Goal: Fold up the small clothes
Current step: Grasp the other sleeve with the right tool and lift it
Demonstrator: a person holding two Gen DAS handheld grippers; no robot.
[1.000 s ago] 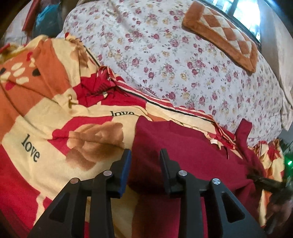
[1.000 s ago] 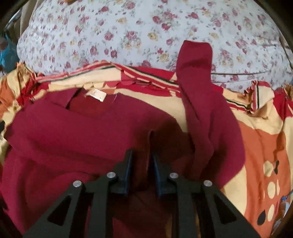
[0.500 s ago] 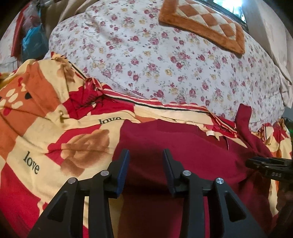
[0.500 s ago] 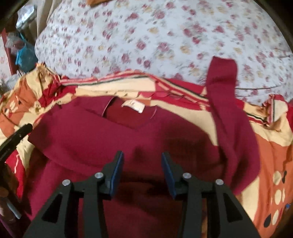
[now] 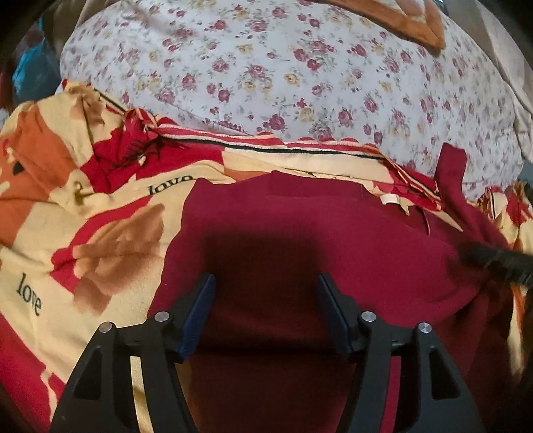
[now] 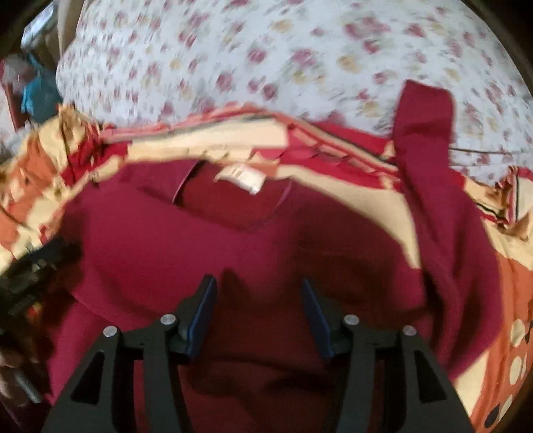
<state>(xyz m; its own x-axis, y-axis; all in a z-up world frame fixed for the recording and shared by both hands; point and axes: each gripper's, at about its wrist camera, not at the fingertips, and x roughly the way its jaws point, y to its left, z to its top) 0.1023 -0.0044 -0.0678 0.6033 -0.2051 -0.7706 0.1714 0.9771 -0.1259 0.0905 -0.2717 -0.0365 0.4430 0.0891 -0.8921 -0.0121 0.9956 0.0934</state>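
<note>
A dark red sweater (image 5: 299, 233) lies on a red, orange and cream blanket; it also shows in the right wrist view (image 6: 233, 253), with a white neck label (image 6: 243, 176) facing up. One sleeve (image 6: 429, 160) stretches toward the floral sheet. The left side is folded over the body. My left gripper (image 5: 265, 289) is open and empty above the sweater's left part. My right gripper (image 6: 258, 293) is open and empty above its middle. The right gripper's tip shows at the right edge of the left wrist view (image 5: 499, 263).
The patterned blanket (image 5: 83, 249) with "love" print covers the near bed. A white floral sheet (image 5: 299, 83) lies beyond it. An orange checked cushion (image 5: 399, 16) sits at the far edge. Blue and red items (image 6: 33, 96) lie at far left.
My right gripper opened, letting go of the sweater fabric, and drew back. My left gripper opened wider and moved right over the sweater.
</note>
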